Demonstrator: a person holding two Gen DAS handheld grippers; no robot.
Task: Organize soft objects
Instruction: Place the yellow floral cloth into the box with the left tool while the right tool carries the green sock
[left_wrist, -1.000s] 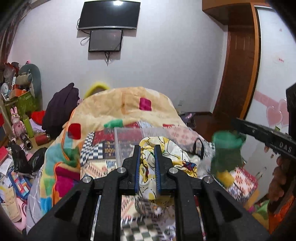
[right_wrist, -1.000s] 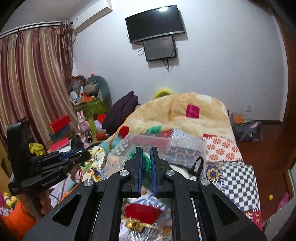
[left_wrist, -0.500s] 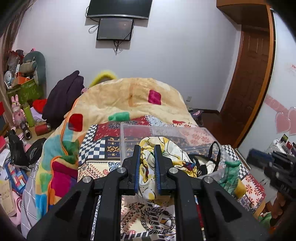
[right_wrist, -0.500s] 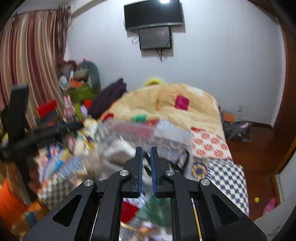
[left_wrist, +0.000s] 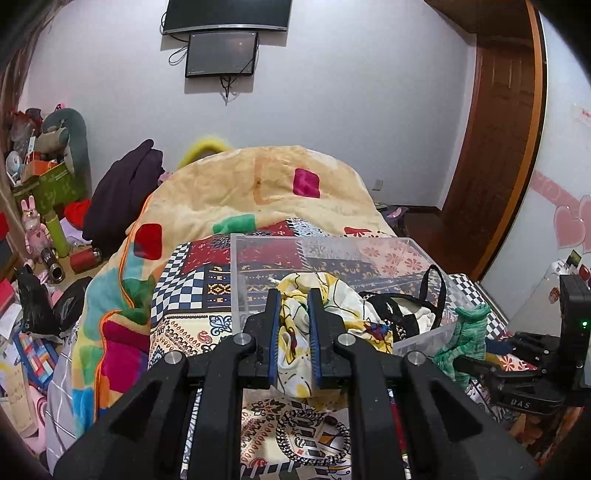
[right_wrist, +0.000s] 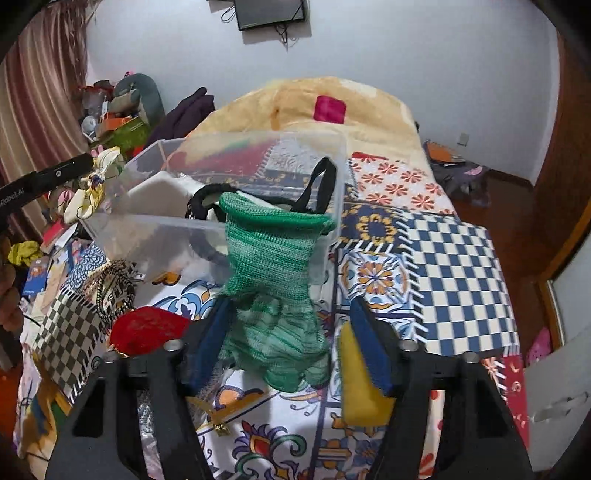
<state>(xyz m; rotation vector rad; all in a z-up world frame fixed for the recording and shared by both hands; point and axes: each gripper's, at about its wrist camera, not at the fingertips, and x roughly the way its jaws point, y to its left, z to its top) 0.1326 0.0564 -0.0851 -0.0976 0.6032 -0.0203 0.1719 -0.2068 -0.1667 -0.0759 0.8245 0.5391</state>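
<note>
Gripping a yellow and white printed cloth (left_wrist: 295, 332) with the left gripper (left_wrist: 294, 325), jaws nearly closed and pinching the fabric between the blue pads. Hanging the cloth just in front of the near left corner of a clear bin (left_wrist: 332, 247), above the patterned quilt (left_wrist: 192, 295). Spreading the right gripper (right_wrist: 291, 343) wide, jaws far apart, closing on nothing. Lying between those open fingers, a green knit glove (right_wrist: 269, 295), cuff pointing away and leaning against the bin's near wall, fingers trailing down onto the quilt. Touching the left pad or not, cannot tell. Sitting just beside the right finger, a yellow sponge (right_wrist: 358, 387). Resting left of the glove on the quilt, a red mesh piece (right_wrist: 144, 328). Holding black straps and pale fabric inside the bin. Showing the glove again in the left view (left_wrist: 465, 343), at the bin's near right corner, at the tips of the right gripper.
</note>
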